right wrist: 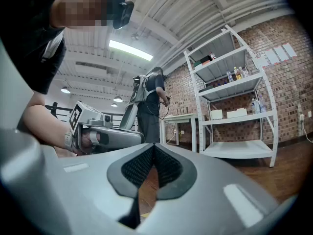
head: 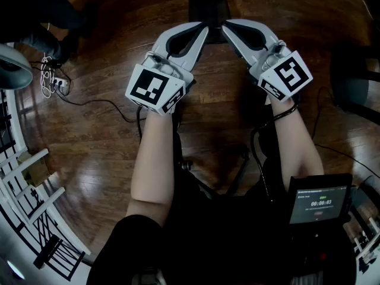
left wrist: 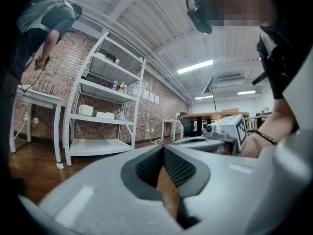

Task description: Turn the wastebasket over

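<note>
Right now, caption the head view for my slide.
Both shut and empty, left tool and right tool side by side over a wooden floor, tips near a dark wastebasket.

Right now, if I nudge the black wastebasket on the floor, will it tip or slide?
It probably slides first, since the wood floor looks glossy. The wastebasket looks slim, so it is likely light and easy to tip. Its contents are not visible.
</note>
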`<state>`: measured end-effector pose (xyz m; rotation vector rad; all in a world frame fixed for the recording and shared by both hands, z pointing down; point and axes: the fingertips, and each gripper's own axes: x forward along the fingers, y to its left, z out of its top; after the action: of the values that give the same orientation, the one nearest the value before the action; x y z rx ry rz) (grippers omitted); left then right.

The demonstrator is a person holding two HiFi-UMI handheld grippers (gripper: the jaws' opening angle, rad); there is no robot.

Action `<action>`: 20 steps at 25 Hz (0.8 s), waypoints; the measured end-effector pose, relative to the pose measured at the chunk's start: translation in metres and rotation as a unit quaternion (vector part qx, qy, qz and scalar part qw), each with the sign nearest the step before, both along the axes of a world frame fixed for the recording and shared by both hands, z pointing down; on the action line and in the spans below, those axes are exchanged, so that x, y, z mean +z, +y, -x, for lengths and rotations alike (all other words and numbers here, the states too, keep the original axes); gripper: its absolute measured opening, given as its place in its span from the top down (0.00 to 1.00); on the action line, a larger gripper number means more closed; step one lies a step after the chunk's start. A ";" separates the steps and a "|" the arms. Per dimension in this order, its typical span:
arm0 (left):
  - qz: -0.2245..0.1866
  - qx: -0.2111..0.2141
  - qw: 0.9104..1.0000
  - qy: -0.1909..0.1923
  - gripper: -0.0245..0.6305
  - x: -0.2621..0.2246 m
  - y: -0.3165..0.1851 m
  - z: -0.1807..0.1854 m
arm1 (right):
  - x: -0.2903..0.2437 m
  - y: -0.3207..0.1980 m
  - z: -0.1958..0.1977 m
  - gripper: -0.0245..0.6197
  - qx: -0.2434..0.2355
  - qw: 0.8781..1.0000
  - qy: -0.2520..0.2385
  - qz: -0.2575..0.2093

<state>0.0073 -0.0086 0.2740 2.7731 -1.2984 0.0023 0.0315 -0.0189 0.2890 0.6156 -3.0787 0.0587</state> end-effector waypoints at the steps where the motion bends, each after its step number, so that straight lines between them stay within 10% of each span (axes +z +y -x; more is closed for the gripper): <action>1: 0.004 -0.002 1.000 0.001 0.96 -0.003 -0.001 0.002 | -0.001 -0.001 0.002 0.95 0.000 1.000 0.000 0.000; 20: 0.019 0.002 1.000 0.004 0.96 0.002 -0.063 0.020 | 0.001 -0.064 0.014 0.95 0.016 1.000 -0.012 0.012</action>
<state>-0.0125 -0.0712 0.2760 2.7409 -1.2776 0.0152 0.0176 -0.0830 0.2905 0.6676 -3.0866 0.1040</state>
